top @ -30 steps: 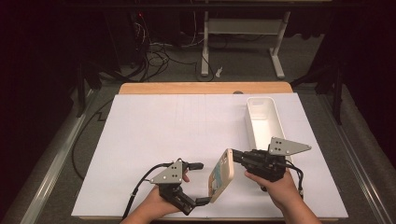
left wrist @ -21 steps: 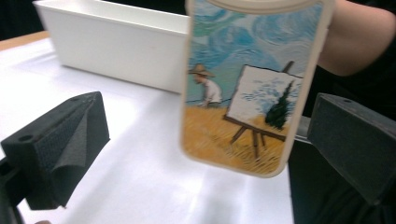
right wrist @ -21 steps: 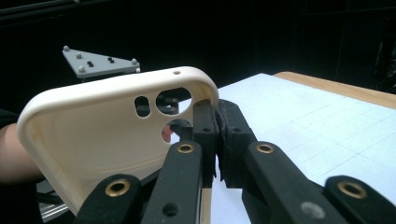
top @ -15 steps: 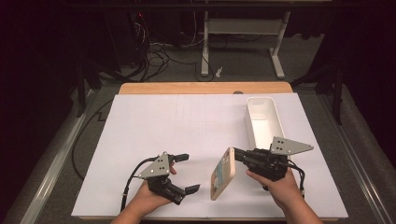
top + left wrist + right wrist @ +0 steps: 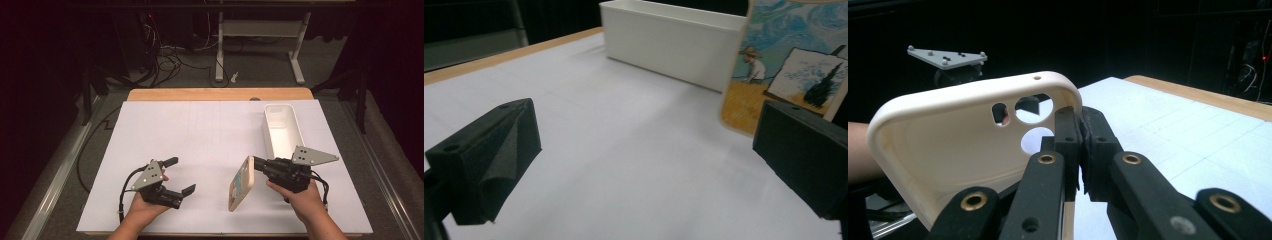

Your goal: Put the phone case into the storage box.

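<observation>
Here the right gripper (image 5: pixel 256 163) pinches the phone case (image 5: pixel 241 184) upright.

Mat (image 5: pixel 200 140) open left & mid; white bin (image 5: pixel 282 130) and upright phone case (image 5: pixel 241 184) block right.

Your right gripper (image 5: pixel 256 164) holds a cream phone case (image 5: pixel 241 184) on edge, just short of the white bin (image 5: pixel 283 131).

The case stands tilted on the white table sheet (image 5: pixel 200 135), nearer you than the bin and slightly to its left, one upper edge pinched between your right gripper's jaws. That gripper's grey plate (image 5: pixel 312 156) sits just below the bin's near end. Your left gripper (image 5: pixel 180 176) hovers well to the left of the bin, apart from the case, its jaws spread wide with nothing between them. A wooden strip (image 5: pixel 220 94) edges the table beyond the bin.
</observation>
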Available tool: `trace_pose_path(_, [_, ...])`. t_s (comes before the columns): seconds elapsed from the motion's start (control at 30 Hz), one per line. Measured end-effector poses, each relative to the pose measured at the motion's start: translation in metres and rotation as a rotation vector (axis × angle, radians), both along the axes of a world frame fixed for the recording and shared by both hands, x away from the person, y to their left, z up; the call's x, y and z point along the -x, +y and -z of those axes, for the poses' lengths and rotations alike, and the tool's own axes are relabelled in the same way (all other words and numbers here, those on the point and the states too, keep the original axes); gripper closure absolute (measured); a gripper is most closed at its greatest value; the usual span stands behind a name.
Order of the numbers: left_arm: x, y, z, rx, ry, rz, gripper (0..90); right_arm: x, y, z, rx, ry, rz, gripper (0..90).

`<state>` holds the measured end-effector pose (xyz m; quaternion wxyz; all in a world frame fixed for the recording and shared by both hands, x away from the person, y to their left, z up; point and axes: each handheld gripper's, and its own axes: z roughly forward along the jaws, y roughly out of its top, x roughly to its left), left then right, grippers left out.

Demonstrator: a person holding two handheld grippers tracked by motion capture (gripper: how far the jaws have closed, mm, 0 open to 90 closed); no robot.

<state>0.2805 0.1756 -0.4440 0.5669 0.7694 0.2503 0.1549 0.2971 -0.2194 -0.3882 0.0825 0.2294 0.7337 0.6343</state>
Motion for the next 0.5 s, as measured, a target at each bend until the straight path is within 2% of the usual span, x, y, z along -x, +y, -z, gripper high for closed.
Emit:
trace_pose_path(0.2, [0.003, 0.026, 0.001, -0.013, -0.007, -0.082, 0.2, -0.001, -0.002, 0.0, 0.008, -0.007, 0.02, 88.0])
trace_pose_path(0.43, [0.004, 0.037, 0.002, -0.025, -0.014, -0.127, 0.2, 0.0, -0.003, -0.001, 0.014, -0.016, 0.036, 87.9])
trace_pose_path(0.5, [0.004, 0.041, 0.005, -0.027, -0.02, -0.164, 0.1, 0.0, -0.004, -0.001, 0.018, -0.022, 0.047, 88.0])
